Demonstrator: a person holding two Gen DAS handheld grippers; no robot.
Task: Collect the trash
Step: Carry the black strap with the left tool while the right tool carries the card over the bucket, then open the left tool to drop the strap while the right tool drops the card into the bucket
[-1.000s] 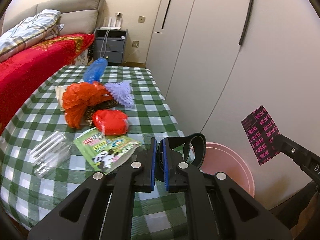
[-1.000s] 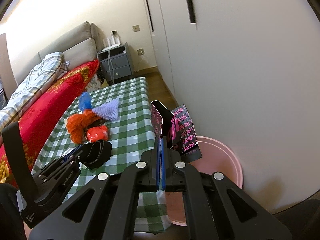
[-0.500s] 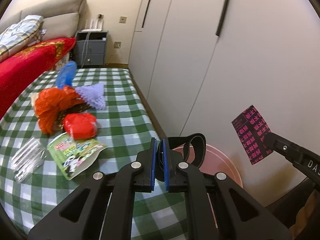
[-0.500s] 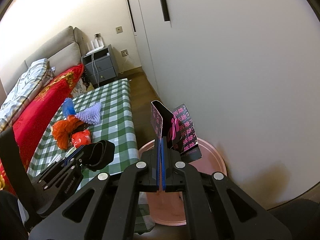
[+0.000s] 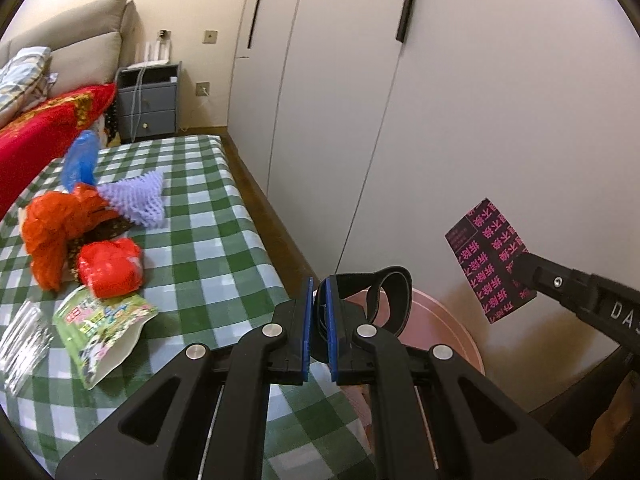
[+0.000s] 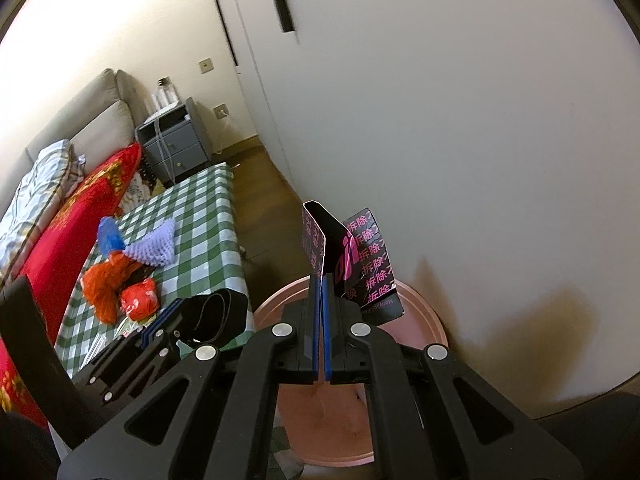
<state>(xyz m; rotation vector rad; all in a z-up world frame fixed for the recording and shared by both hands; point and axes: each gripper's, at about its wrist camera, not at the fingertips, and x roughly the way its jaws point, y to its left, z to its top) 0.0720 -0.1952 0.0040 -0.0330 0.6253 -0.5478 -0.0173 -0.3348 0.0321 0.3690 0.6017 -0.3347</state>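
Observation:
My left gripper [image 5: 319,288] is shut on a black strap loop [image 5: 390,292] and holds it at the table's right edge, over the near rim of the pink bin [image 5: 452,328]. My right gripper [image 6: 321,284] is shut on a black card with pink writing [image 6: 356,256] and holds it above the pink bin [image 6: 424,320]. The card [image 5: 490,256] and the right gripper's arm also show at the right of the left wrist view. The left gripper with the strap [image 6: 218,314] shows at the lower left of the right wrist view.
On the green checked table [image 5: 192,240] lie an orange bag [image 5: 56,224], a red wrapper [image 5: 110,266], a green snack packet [image 5: 102,324], clear plastic [image 5: 22,344], a purple foam net [image 5: 140,198] and a blue bag [image 5: 80,160]. White wardrobe doors [image 5: 480,120] stand close behind the bin.
Both grippers have moved right, away from the table and over the pink bin. Each still holds its item.

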